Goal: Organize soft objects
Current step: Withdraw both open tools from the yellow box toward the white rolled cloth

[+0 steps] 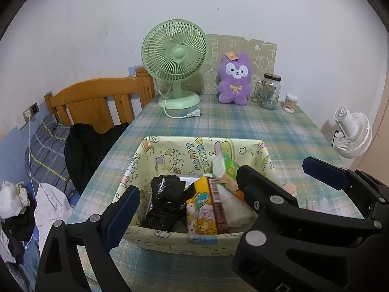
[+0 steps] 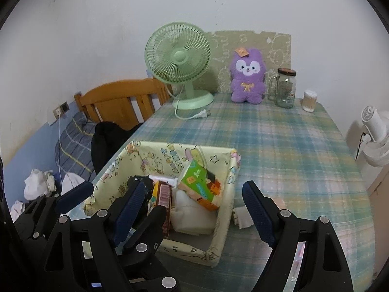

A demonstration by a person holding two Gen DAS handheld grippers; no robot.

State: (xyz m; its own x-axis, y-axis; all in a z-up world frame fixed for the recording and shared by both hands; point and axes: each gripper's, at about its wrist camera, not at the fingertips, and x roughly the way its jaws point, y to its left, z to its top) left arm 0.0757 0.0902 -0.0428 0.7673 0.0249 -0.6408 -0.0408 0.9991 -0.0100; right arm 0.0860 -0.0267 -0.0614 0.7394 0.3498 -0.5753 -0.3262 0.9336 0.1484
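Tabletop [image 2: 279, 141] in a blue-green plaid cloth fills the ground ahead of both tongs, which point forward and downward over its near end. Beyond its left edge lie a wooden bed headboard [image 1: 97, 99], a plaid pillow [image 1: 46, 146] and crumpled clothes [image 1: 14, 199].

The yellow cartoon-print fabric bin [image 1: 243, 146] sits right in front of the left tongs [image 1: 184, 199], whose two blue-padded fingers stand wide apart, one at the bin's near left corner, the other over its right half, with nothing pressed between them. In the right wrist view the right tongs [image 2: 192, 206] are also spread wide and empty: the left finger hangs over the bin's near edge, the right finger over bare tabletop outside the bin's right wall.

Inside the bin the soft things are piled: a black crinkled plastic bundle [image 1: 165, 194] nearest the left tongs' left finger, a yellow cartoon tissue pack [image 1: 201, 209] upright beside it, a white soft packet [image 2: 192, 211], and a green tissue pack [image 2: 194, 177] leaning at the far right.

Far ahead of both tongs, against the wall, stand a green desk fan [image 2: 180, 56], a purple plush toy [image 2: 248, 77], a lidded glass jar [image 2: 285, 87] and a small tub of cotton swabs [image 2: 309, 101]. A white fan [image 2: 374, 136] stands off the right edge.

A small white scrap [image 2: 240, 216] lies on the tabletop just beside the right tongs' right finger.
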